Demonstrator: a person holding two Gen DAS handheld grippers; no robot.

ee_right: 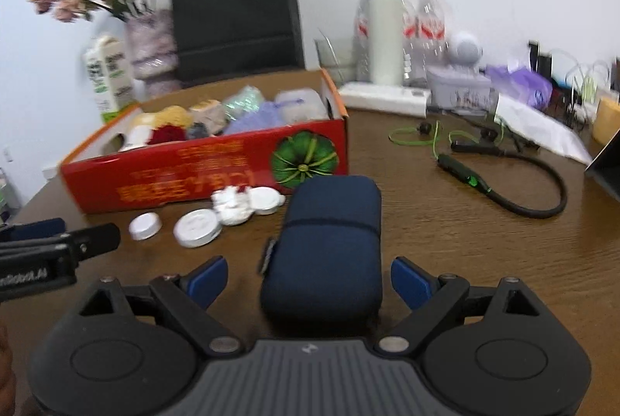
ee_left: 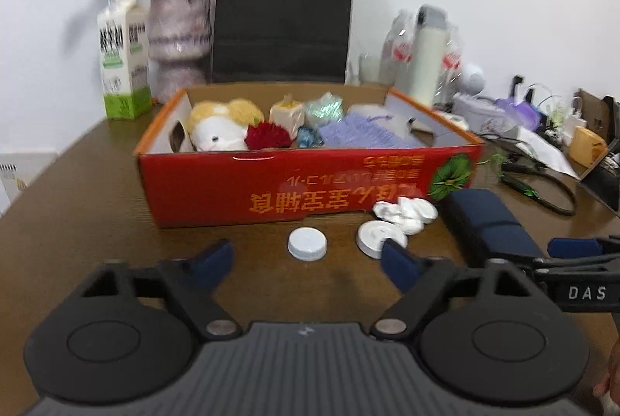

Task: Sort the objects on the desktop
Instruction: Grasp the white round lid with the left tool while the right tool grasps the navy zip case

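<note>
A red cardboard box (ee_left: 310, 183) stands mid-table and holds a plush toy (ee_left: 217, 129), a red flower and a purple pouch. In front of it lie a small white cap (ee_left: 307, 244), a wider white lid (ee_left: 378, 236) and a heap of crumpled white pieces (ee_left: 407, 212). My left gripper (ee_left: 306, 261) is open, and the small cap sits just beyond its fingertips. A navy zip case (ee_right: 333, 241) lies lengthwise between the open fingers of my right gripper (ee_right: 309, 276), with a gap on each side.
Behind the box stand a milk carton (ee_left: 124, 67), a vase of flowers (ee_left: 178, 40) and a black paper bag (ee_left: 283, 13). Bottles (ee_right: 383, 36), a white box and clutter fill the back right. A neckband earphone with a green cord (ee_right: 503, 179) lies to the right.
</note>
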